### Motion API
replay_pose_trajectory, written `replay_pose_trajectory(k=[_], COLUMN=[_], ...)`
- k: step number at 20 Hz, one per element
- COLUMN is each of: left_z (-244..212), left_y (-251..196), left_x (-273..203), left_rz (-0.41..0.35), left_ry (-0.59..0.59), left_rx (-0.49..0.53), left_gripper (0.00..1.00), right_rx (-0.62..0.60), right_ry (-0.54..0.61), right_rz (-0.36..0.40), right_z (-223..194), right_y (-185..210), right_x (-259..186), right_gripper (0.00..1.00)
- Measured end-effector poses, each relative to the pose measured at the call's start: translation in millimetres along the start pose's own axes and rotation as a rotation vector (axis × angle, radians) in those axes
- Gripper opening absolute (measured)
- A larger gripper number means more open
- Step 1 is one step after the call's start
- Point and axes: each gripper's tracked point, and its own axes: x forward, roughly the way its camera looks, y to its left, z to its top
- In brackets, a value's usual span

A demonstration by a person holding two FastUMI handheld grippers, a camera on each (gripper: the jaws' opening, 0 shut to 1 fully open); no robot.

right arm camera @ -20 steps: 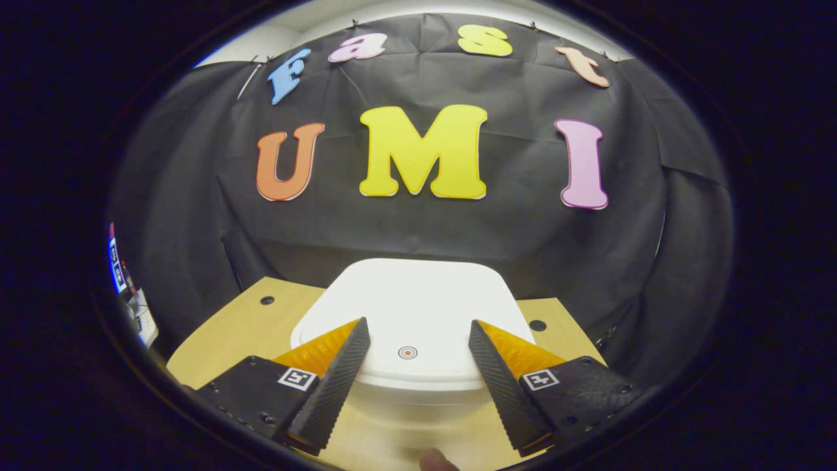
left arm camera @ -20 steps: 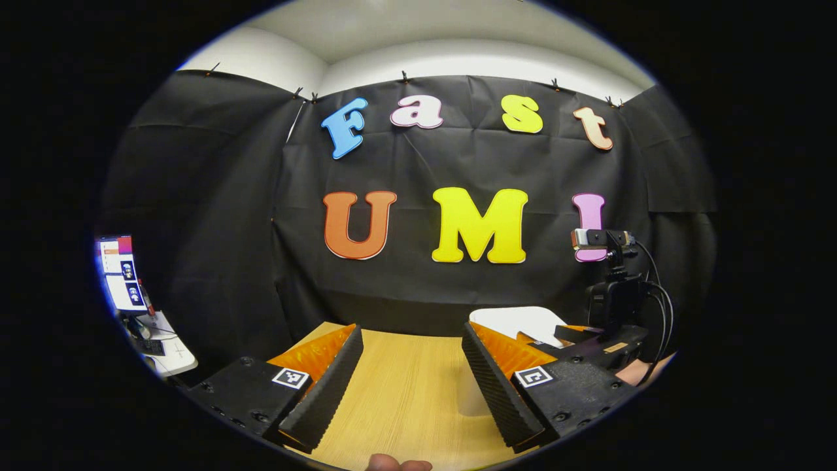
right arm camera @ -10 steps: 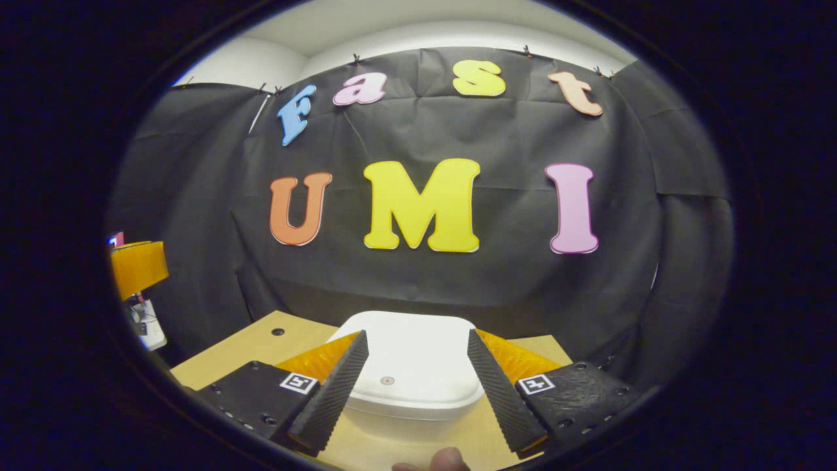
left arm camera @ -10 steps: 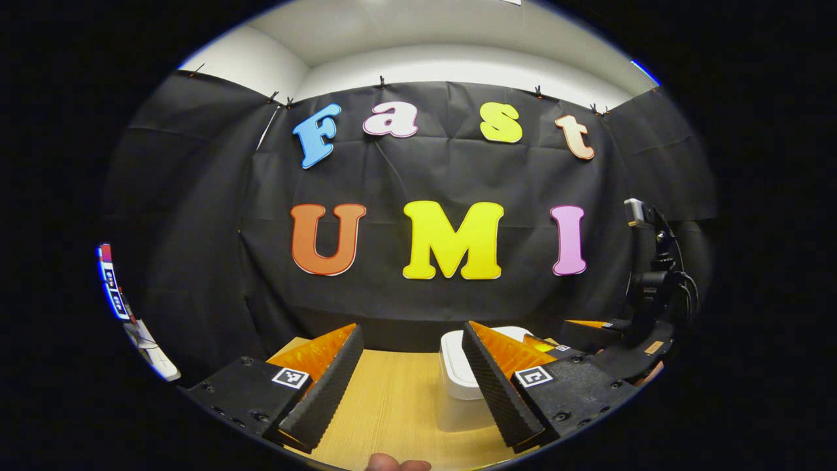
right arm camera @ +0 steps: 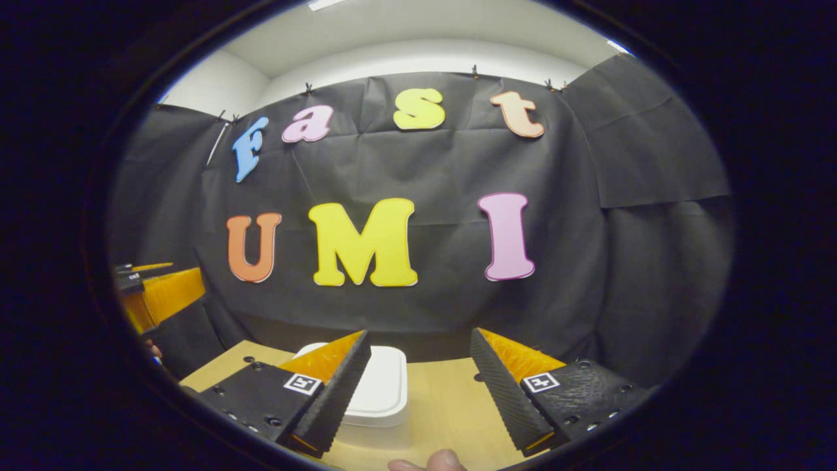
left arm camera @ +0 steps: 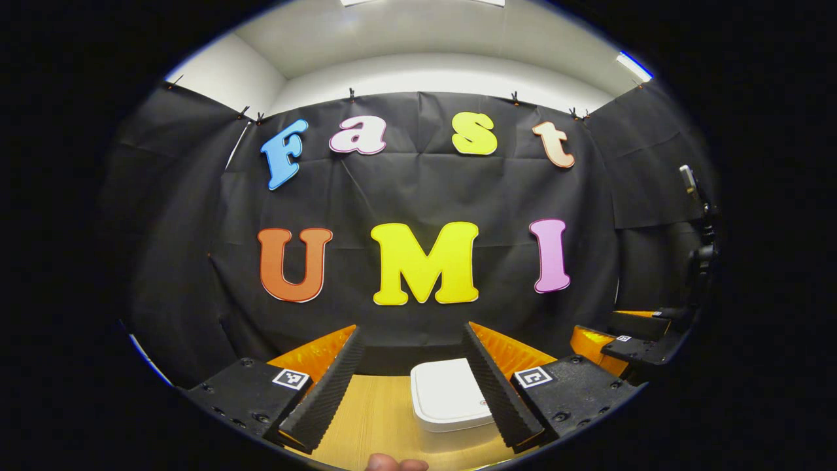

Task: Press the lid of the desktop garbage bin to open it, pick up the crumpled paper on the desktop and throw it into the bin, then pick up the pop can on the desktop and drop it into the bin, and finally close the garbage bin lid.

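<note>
Left gripper view: the left gripper [left arm camera: 413, 392] stands wide open with nothing between its fingers. It hangs over the wooden desktop [left arm camera: 379, 418], pointing toward the black cloth wall. The white bin [left arm camera: 450, 400] sits on the desktop ahead of it, in the gap between the two fingers but close against the inner side of the right-hand finger, which hides the bin's right edge. The bin's lid [left arm camera: 446, 391] lies flat and closed, and a small red mark shows near its right front corner. A fingertip [left arm camera: 395, 464] of the person's hand shows at the very bottom, behind the fingers. Far off to the right, beyond the right-hand finger and higher than the desktop, the right gripper [left arm camera: 637, 330] shows from the side; how far it is open cannot be told from here.

Right gripper view: the right gripper [right arm camera: 420, 396] is also wide open and holds nothing. The bin [right arm camera: 379, 402] stands on the desktop [right arm camera: 451, 409] ahead and to the left, partly hidden behind the left-hand finger, with its lid [right arm camera: 382, 389] closed; the bare desktop lies between the two fingers. A fingertip [right arm camera: 431, 462] shows at the bottom edge. At the far left, well apart from the bin and higher up, part of the left gripper [right arm camera: 153, 294] comes into sight.
</note>
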Motion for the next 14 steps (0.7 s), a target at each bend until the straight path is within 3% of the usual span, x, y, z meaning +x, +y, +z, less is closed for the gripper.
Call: replay_pose_trajectory(k=[6, 14], left_z=[-2, -1], left_y=[-1, -16], left_x=[15, 26], left_rz=[0.053, 0.025], left_ry=[0.011, -0.009], left_rx=[0.03, 0.011], left_gripper=[0.98, 0.98], right_rx=[-0.014, -0.03], right_ry=[-0.071, -0.083], right_rz=[0.011, 0.012], right_z=[19, 28], right_y=[3, 0], right_x=[-7, -3], right_gripper=[0.95, 0.95])
